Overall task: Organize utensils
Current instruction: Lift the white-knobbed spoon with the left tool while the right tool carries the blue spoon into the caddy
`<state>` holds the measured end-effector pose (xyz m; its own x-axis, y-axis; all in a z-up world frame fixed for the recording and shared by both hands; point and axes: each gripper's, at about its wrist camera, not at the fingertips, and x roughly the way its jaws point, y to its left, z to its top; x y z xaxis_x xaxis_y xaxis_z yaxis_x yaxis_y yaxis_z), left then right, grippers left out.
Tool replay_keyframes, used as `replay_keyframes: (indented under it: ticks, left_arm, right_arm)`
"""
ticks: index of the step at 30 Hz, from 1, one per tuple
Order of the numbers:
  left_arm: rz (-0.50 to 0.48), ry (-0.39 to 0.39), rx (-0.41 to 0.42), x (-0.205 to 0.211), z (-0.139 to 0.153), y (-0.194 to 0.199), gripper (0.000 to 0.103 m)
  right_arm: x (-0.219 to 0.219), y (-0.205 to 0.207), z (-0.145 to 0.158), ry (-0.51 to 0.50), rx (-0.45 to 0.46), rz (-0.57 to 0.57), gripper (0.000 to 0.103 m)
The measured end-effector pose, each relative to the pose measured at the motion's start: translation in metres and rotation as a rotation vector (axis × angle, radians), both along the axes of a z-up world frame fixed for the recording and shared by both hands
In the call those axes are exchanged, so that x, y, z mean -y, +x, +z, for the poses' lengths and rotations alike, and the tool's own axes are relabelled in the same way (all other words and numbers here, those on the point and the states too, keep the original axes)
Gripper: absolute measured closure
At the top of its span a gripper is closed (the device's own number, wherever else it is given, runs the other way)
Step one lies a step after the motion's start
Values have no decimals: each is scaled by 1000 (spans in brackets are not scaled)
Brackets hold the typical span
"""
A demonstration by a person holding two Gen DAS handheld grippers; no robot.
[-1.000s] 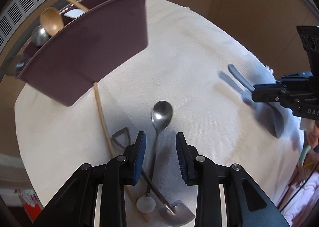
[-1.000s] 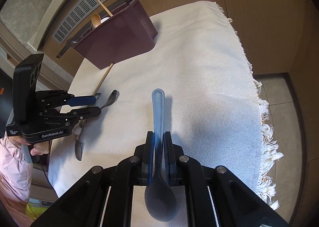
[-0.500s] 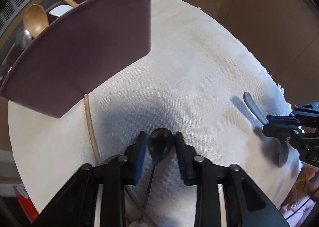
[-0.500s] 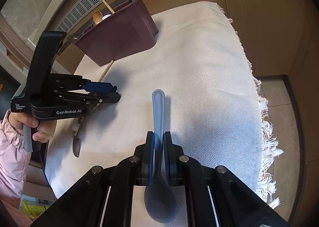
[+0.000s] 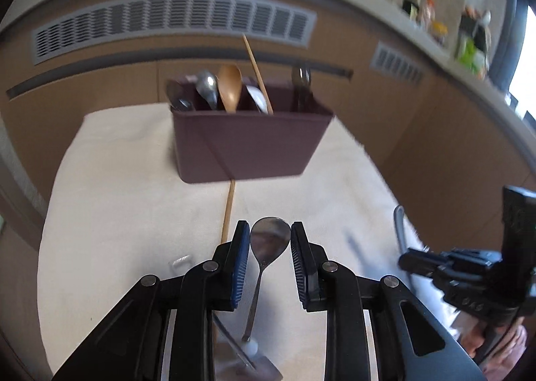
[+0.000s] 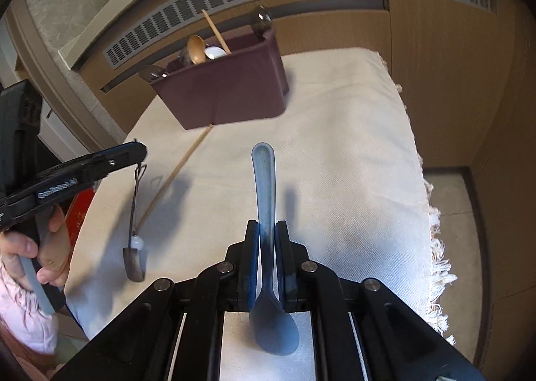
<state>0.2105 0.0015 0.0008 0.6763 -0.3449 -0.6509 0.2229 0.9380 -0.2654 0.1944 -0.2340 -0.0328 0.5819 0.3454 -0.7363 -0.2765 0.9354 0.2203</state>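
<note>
My left gripper [image 5: 270, 233] is shut on the bowl of a metal spoon [image 5: 270, 240]. The spoon is lifted off the cloth and its handle hangs down, as the right wrist view [image 6: 135, 193] shows. My right gripper [image 6: 267, 230] is shut on a blue-grey plastic spoon [image 6: 264, 180], handle pointing forward, bowl back near the camera. A maroon utensil caddy [image 5: 248, 143] stands at the far side of the cloth and holds a wooden spoon [image 5: 229, 86], metal spoons and a chopstick. It also shows in the right wrist view [image 6: 231, 89].
A wooden chopstick [image 5: 227, 210] lies on the cream cloth [image 5: 117, 200] in front of the caddy. A small metal scoop [image 6: 135, 263] and a wire-handled piece lie near it. The cloth's fringed edge [image 6: 435, 240] drops off on the right. A wood-panelled wall stands behind.
My left gripper closed on the metal spoon's bowl and lifted it off the cloth, tilting up to face the caddy. My right gripper kept holding the blue spoon and moved a little forward.
</note>
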Motion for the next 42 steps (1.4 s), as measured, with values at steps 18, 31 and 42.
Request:
replay_keyframes:
  ticks: [18,31,42]
  left_arm:
    - [-37,-37,420,-6,195,16,77]
    - [47,-42,457,-18,185,102,77]
    - [28,-51,255,-16,96,159,77]
  right_arm:
    - [-45,17,189,-89,492,58,96]
    - [-60,122,184,-51,409,39,96]
    - [-69,169,96,-63,205,56,96]
